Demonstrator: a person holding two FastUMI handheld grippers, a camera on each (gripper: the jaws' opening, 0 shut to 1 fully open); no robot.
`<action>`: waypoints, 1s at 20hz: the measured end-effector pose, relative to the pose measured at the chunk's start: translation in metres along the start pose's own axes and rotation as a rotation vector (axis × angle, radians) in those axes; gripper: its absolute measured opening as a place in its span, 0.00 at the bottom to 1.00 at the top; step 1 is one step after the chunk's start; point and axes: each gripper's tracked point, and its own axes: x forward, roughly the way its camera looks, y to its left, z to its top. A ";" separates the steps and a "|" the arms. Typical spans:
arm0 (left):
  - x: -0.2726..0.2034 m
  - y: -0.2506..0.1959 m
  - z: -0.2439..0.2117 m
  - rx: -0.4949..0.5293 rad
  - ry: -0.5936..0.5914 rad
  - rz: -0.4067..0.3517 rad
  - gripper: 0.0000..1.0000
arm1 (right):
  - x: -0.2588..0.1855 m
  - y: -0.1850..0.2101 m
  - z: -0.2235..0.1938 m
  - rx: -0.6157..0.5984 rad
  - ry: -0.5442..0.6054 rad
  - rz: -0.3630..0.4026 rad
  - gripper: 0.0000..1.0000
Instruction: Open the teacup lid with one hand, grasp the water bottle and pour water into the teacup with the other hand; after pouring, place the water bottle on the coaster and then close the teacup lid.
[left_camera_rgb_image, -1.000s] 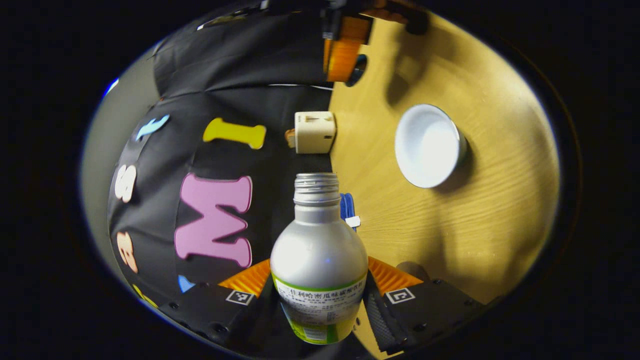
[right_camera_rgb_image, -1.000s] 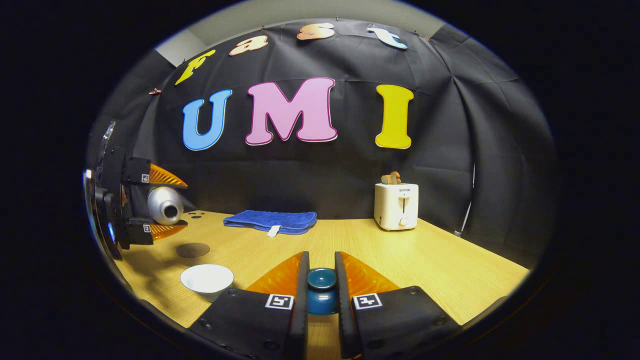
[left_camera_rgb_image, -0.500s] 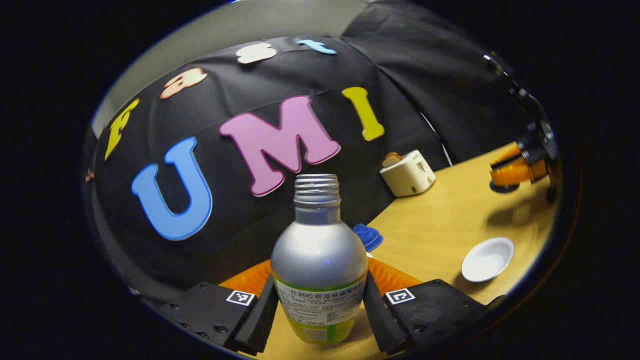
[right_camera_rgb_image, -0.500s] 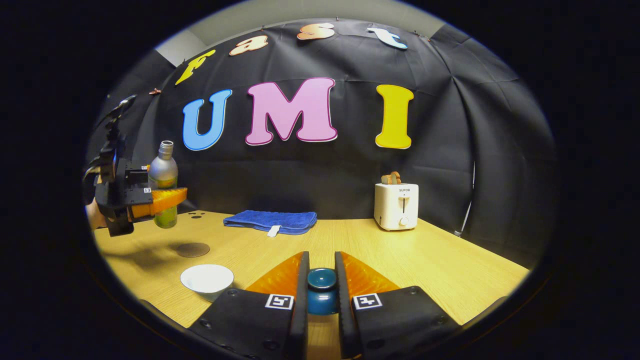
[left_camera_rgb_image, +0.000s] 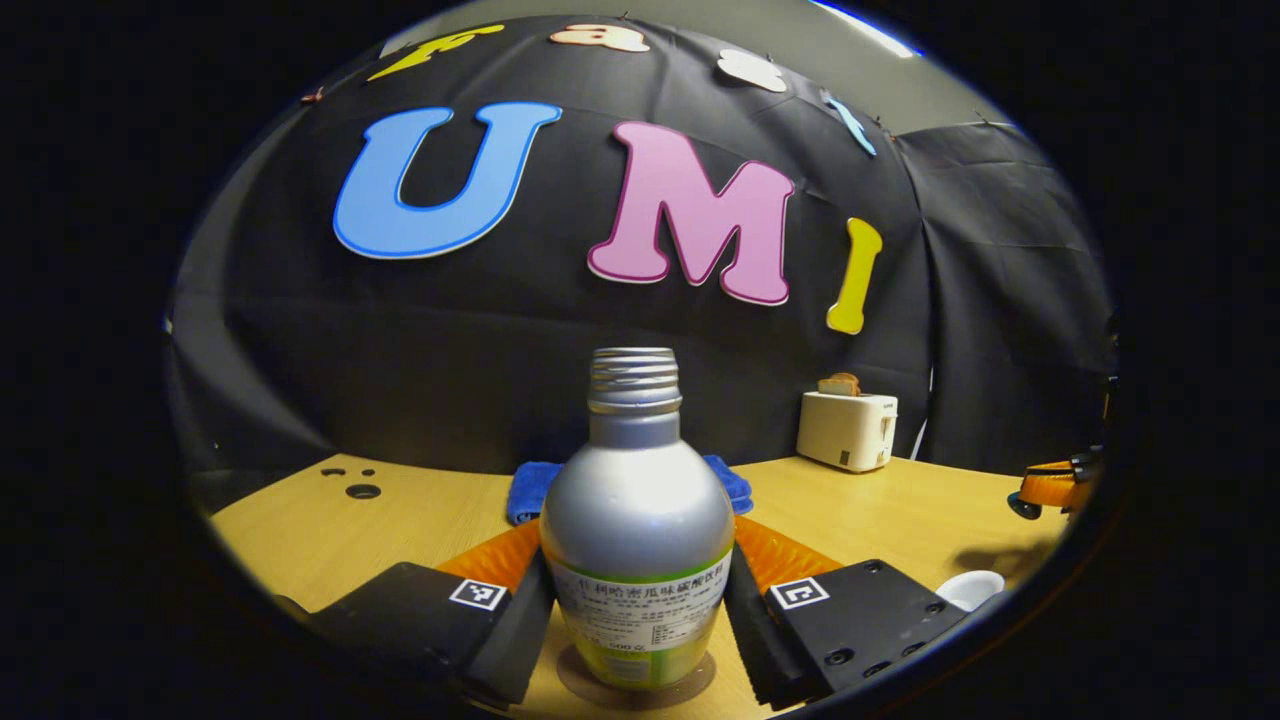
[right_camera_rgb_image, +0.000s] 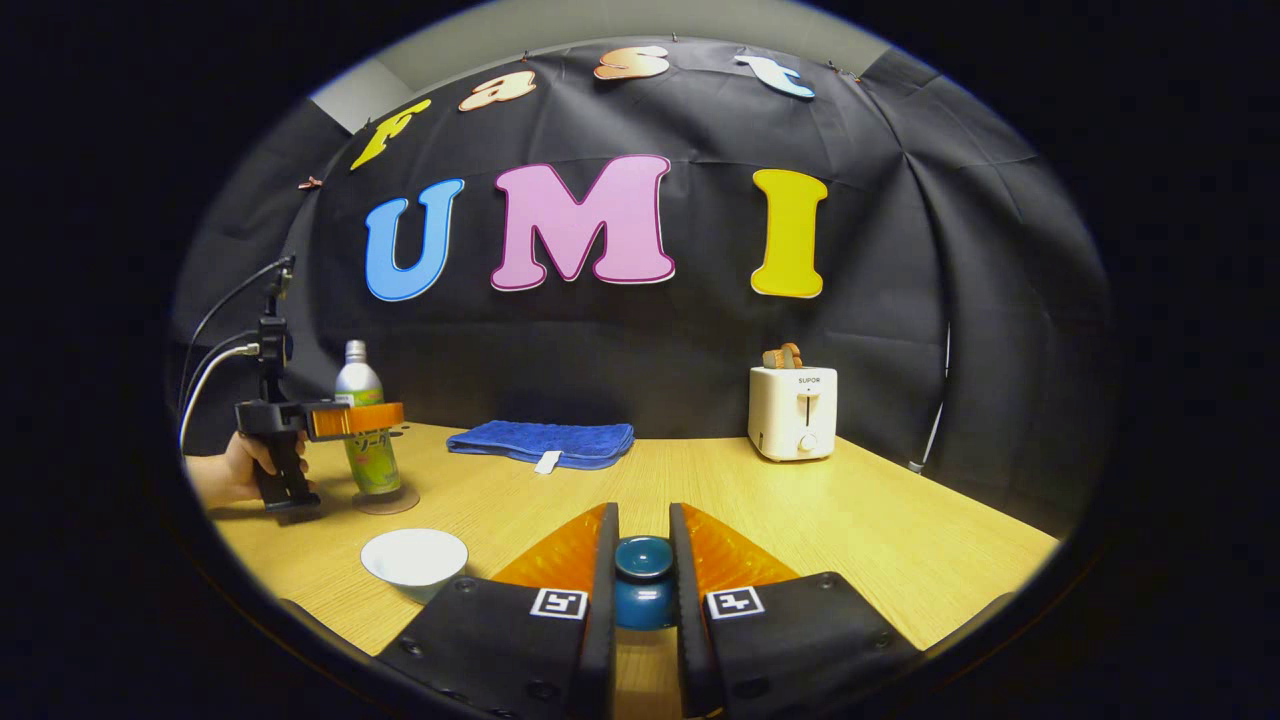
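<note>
My left gripper (left_camera_rgb_image: 637, 537) is shut on the silver water bottle (left_camera_rgb_image: 636, 500), which has a green label and no cap. The bottle stands upright with its base on the brown coaster (left_camera_rgb_image: 640, 692). In the right gripper view the same bottle (right_camera_rgb_image: 365, 445) is at the far left on the coaster (right_camera_rgb_image: 392, 501), with the left gripper (right_camera_rgb_image: 356, 419) around it and a hand (right_camera_rgb_image: 226, 472) on the grip. My right gripper (right_camera_rgb_image: 643, 520) is shut on the blue teacup lid (right_camera_rgb_image: 642, 572), held above the table. The white teacup (right_camera_rgb_image: 414, 559) stands uncovered at front left.
A cream toaster (right_camera_rgb_image: 794, 412) with bread in it stands at the back right. A folded blue towel (right_camera_rgb_image: 541, 442) lies by the wall. Small holes (left_camera_rgb_image: 361, 490) mark the tabletop at the far left. The wooden table (right_camera_rgb_image: 880, 540) reaches to the right.
The left gripper has swung the bottle from tipped over the teacup back to upright and lowered it onto the coaster. The right gripper and lid have stayed still.
</note>
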 end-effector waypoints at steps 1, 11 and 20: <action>0.003 0.001 -0.003 -0.003 0.020 0.003 0.81 | 0.000 0.000 0.000 0.000 0.000 0.000 0.29; 0.003 0.000 -0.011 0.030 0.019 -0.018 0.87 | -0.001 0.000 0.000 0.000 0.000 0.000 0.29; -0.066 -0.003 -0.016 0.050 0.041 0.001 0.99 | 0.000 0.000 0.001 0.000 0.000 0.000 0.29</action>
